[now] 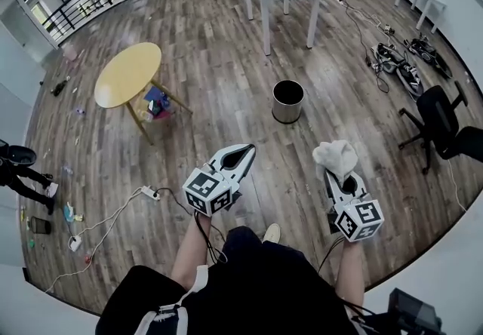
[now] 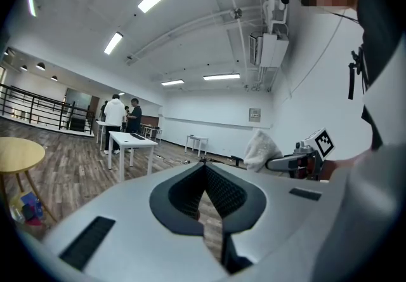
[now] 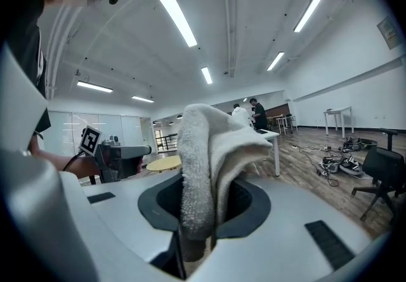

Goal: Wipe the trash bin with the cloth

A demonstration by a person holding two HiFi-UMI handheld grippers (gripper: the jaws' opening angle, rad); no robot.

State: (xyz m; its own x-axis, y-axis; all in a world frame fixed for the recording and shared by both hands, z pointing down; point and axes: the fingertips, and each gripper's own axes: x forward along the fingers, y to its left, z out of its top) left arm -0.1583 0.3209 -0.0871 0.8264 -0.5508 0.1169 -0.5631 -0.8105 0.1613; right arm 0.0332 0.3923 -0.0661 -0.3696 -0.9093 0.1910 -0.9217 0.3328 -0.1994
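Overhead, the right gripper [image 1: 339, 175] pinches a white cloth [image 1: 336, 154] that hides its tips. The left gripper [image 1: 243, 154] is pressed together, empty. The trash bin [image 1: 287, 101] stands well ahead on the wood floor, between a round yellow table [image 1: 128, 73] and an office chair [image 1: 441, 121]. The bin's dark inside is unreadable.

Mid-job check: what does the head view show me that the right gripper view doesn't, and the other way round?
Only the head view: the trash bin, standing on the wood floor ahead, apart from both grippers.

Only the right gripper view: its jaws closed on the cloth, the ceiling lights, and two people by the white table.

Both: the cloth held in the right hand-held gripper, the left hand-held gripper, the round yellow table, the white table and the black office chair.
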